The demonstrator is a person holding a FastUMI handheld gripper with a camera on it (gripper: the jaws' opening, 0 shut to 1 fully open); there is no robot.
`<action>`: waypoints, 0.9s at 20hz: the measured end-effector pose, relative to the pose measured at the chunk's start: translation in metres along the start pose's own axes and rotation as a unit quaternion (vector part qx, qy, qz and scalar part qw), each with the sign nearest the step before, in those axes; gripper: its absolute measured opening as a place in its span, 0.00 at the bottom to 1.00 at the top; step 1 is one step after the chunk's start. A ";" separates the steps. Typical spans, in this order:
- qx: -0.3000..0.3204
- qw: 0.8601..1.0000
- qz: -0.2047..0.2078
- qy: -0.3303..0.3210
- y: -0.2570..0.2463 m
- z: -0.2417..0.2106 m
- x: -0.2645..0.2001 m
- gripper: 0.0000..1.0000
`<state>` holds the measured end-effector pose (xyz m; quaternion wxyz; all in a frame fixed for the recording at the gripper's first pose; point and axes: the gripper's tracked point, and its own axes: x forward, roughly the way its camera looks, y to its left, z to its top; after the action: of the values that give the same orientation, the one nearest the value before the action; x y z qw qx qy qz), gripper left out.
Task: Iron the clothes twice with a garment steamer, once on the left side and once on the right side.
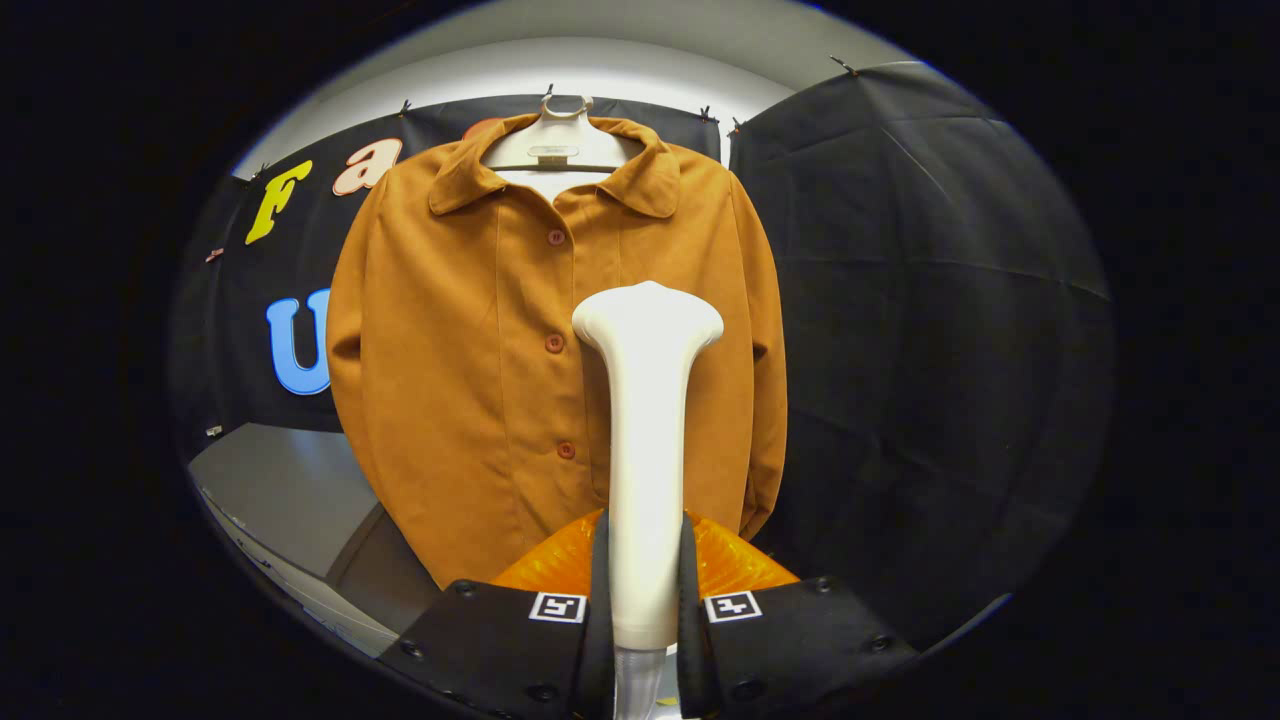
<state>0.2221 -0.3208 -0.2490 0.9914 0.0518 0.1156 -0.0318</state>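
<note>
And here we are, the gripper (645,600) clamped on the garment steamer (646,430), both fingers pressed against the handle from either side, jaws closed snug on it. The steamer stands upright between the fingers, its flared head (648,318) at twelve o'clock from the grip and pointing at the cloth. Straight beyond it hangs the jacket (480,380), buttoned, on a pale hanger (555,140) against the booth wall. From the line of buttons (554,343), the head sits at about three o'clock, so it fronts the panel on that side, roughly at chest height. Whether the head touches the fabric or hangs just shy of it, I cannot tell from here.

By my read, a pass on this panel is the step in hand. To do it well: keep the head square and close to the cloth, run one steady stroke along the panel, stay off the buttons and avoid swinging the hanger. Then the panel at nine o'clock of the buttons needs its own pass.
</note>
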 end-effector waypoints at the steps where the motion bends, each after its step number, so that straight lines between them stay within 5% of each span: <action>1: 0.000 1.000 -0.001 0.012 0.000 -0.013 0.003 0.29; 18: -0.010 0.982 -0.014 0.189 0.007 -0.178 -0.030 0.28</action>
<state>0.1528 -0.2925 -0.4136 0.9516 0.0449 0.3021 -0.0341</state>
